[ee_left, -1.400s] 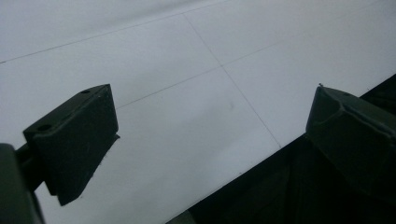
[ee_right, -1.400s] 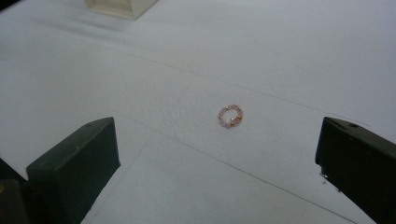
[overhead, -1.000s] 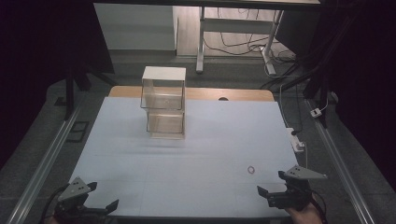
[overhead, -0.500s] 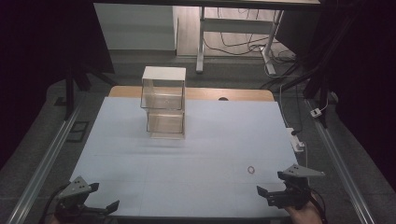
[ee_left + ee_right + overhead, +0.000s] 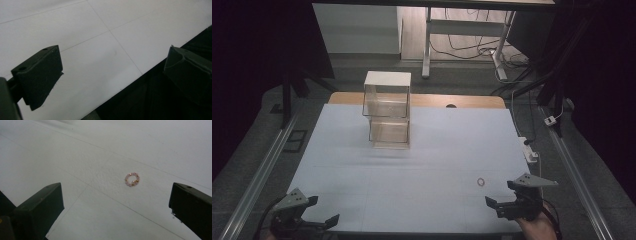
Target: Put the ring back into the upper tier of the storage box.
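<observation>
Small pink-and-gold beaded ring (image 5: 132, 179) lying flat on the pale blue table mat (image 5: 422, 165), just ahead of the right gripper (image 5: 504, 196), jaws spread wide, empty, left gripper (image 5: 319, 212) likewise agape at the mat's near-left edge

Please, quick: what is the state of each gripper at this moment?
Left gripper: open, holding nothing, at the table's near edge.
Right gripper: open, holding nothing; beaded ring lies ahead.

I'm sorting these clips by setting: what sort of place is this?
Probably a lab or recording workspace, not a home. A bare white-covered table holds just a clear stacked box and a small beaded ring, with metal rails alongside, loose cables on the floor and dark screens around.
</observation>
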Demonstrator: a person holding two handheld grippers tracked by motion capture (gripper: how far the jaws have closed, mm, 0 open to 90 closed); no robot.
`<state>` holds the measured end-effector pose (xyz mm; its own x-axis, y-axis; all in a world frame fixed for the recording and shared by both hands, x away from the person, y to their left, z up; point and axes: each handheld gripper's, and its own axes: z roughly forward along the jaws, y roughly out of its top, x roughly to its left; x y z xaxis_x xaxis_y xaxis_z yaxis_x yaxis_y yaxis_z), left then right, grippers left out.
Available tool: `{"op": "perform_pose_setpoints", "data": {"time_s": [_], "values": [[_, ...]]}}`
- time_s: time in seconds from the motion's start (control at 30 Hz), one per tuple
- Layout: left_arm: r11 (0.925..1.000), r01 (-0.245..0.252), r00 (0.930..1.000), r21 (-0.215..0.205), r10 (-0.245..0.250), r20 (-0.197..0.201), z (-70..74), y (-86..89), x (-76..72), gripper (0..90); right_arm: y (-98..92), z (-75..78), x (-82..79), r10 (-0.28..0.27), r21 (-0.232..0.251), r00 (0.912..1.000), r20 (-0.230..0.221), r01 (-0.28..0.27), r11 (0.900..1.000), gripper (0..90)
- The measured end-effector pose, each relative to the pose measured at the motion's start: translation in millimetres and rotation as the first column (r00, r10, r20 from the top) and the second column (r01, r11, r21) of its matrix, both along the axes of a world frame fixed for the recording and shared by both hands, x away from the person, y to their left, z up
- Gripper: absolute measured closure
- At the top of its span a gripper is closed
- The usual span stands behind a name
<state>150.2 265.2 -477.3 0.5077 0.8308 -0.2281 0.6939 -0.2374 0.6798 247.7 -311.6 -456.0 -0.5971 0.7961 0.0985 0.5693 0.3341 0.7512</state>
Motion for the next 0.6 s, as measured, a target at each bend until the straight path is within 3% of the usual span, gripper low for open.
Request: {"op": "perform_pose_setpoints", "data": {"time_s": [0.3,0.5,0.6], "values": [[0.9999,-0.006,1.0,0.014,0.006,0.0,0.0,-1.2,-0.2,0.2,3.4,-1.5,7.9,-0.005,0.002,1.0,0.006,0.005,1.0,0.0],[0.9997,-0.01,0.9999,0.022,0.01,-0.001,-0.1,-1.9,0.0,0.0,6.5,-4.7,14.4,-0.017,0.015,0.9997,-0.017,0.017,1.0,0.0],[0.9997,-0.009,1.0,0.023,0.009,-0.002,-0.2,-2.0,0.1,0.0,8.6,-6.6,18.9,-0.015,-0.003,0.9998,-0.014,0.015,1.0,0.0]]}}
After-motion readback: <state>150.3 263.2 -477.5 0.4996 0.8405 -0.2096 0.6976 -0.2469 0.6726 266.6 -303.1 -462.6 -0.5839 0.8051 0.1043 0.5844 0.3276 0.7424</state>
